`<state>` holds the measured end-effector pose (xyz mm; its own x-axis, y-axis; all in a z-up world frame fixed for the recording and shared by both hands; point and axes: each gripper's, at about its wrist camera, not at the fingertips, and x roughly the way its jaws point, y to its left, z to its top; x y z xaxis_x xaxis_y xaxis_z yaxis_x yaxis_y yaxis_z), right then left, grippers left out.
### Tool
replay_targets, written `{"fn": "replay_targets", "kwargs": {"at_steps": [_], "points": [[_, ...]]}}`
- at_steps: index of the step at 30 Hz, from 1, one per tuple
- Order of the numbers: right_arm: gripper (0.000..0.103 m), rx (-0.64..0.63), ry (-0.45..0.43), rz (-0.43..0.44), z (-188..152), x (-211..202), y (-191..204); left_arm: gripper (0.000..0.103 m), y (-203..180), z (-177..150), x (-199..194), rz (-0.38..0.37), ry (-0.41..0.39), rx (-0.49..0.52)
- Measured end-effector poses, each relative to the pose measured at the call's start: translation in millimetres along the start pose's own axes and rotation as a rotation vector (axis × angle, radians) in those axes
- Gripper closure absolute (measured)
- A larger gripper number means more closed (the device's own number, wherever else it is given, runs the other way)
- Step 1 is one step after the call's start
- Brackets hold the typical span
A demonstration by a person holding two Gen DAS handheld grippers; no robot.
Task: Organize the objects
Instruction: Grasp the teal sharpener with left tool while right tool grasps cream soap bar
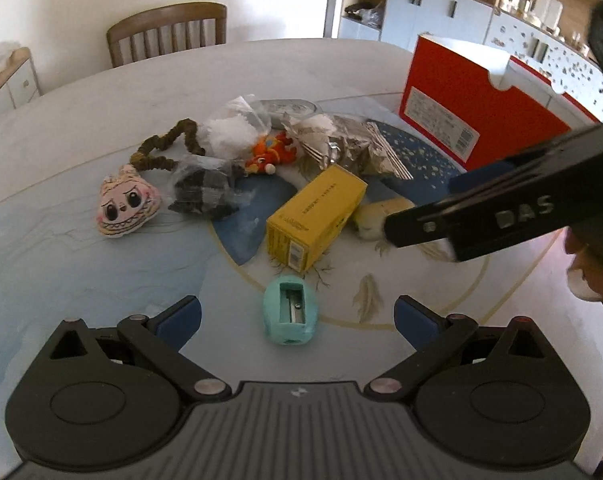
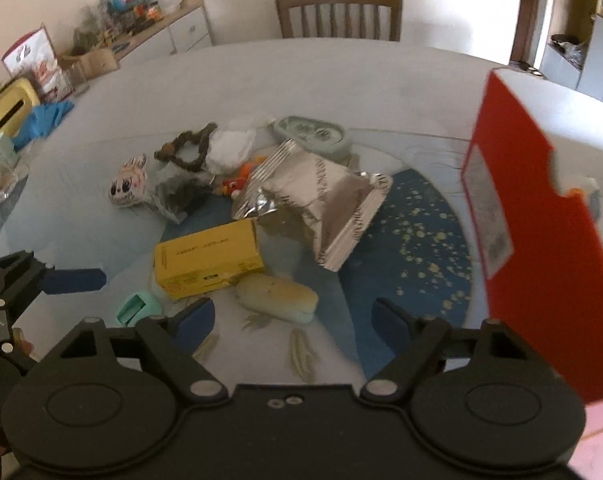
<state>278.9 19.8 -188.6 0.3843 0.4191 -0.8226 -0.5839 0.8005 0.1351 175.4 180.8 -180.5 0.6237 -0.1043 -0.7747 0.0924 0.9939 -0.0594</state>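
Left hand-held gripper point(image 1: 297, 316) hangs low over the bench point(image 1: 81, 128), jaws spread wide, nothing gripped. A teal pencil sharpener point(image 1: 290, 315) lies flat on the bench between its blue pads point(image 1: 181, 320), touching neither; blade slot faces up, small screw visible.

Right hand-held gripper point(image 2: 293, 316) also released, jaws apart and empty, angled down over a pale yellowish bun-shaped soft toy point(image 2: 276, 298) that lies just ahead of its pads. In the left wrist view this gripper reaches in from the right, with raised letters "DAS" on its black side.

Just past the sharpener lies a yellow carton point(image 1: 315, 220) on its side, dark print along the long face too small to read, barcode label on the near end. The bun-shaped toy lies just beside the carton.

Further out is a loose pile: crinkled silver foil pouch point(image 2: 313, 204) with unreadable lettering, small orange toy point(image 1: 271, 154), clear bag of white fluff point(image 1: 231, 132), clear bag with a dark checked item point(image 1: 203, 192), brown scrunchie-like strap point(image 1: 165, 148) joined to a pink plush face point(image 1: 127, 206) with big eyes and a toothy grin, grey-green oval tin point(image 2: 311, 134) at the back.

A red box point(image 1: 473, 108) with a white lid stands at the right, white barcode label on its end, text illegible. Wooden chair point(image 2: 339, 14) sits at the far edge of the bench.
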Motion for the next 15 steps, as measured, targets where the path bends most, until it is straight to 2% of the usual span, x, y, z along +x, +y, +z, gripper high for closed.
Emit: {"fn": "replay_targets", "kwargs": {"at_steps": [10, 13, 15], "points": [[0.036, -0.030, 0.035, 0.004, 3.0, 14.1, 8.3, 0.001, 3.9, 0.2, 7.1, 0.009, 0.017, -0.024], [0.044, -0.057, 0.029, 0.006, 3.1, 14.9, 13.7, 0.007, 4.2, 1.6, 6.3, 0.016, 0.016, -0.030], [0.046, -0.070, 0.031, 0.001, 4.1, 15.9, 15.8, 0.015, 3.9, 2.5, 5.5, 0.017, 0.013, -0.025]]}}
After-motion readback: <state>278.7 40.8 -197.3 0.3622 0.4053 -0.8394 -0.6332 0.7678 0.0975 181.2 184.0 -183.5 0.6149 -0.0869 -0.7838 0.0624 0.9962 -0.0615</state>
